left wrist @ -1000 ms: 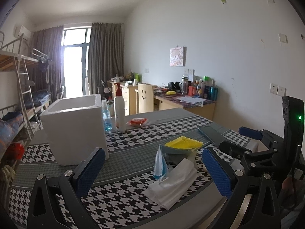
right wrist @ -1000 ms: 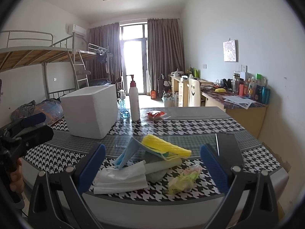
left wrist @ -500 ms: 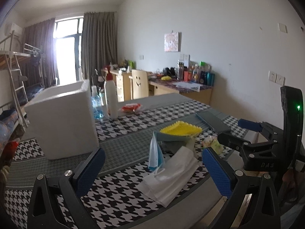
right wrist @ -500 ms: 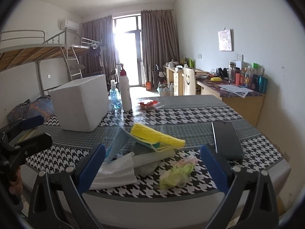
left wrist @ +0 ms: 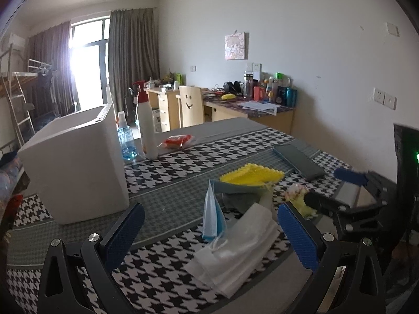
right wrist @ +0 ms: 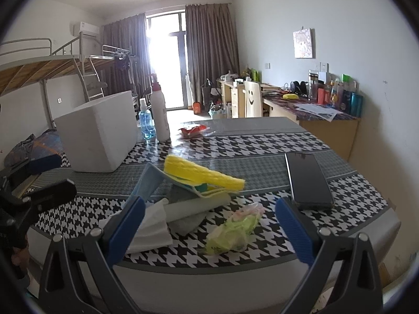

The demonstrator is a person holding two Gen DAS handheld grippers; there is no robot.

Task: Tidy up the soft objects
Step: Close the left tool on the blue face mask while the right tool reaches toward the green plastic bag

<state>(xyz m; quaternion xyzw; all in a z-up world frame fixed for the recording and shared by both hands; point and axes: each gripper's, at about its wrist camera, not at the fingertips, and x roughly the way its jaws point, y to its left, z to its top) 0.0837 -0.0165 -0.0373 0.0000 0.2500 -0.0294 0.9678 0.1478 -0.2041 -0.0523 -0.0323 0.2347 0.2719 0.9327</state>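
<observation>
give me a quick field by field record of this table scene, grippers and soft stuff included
left gripper: open, empty, above the white folded cloth
right gripper: open, empty, facing the green crumpled bag
soft pile: yellow cloth on top, blue face mask standing beside it
container: white foam box, open top, left of the pile
other items: phone, pump bottle, blue spray bottle
surface: houndstooth table
</observation>
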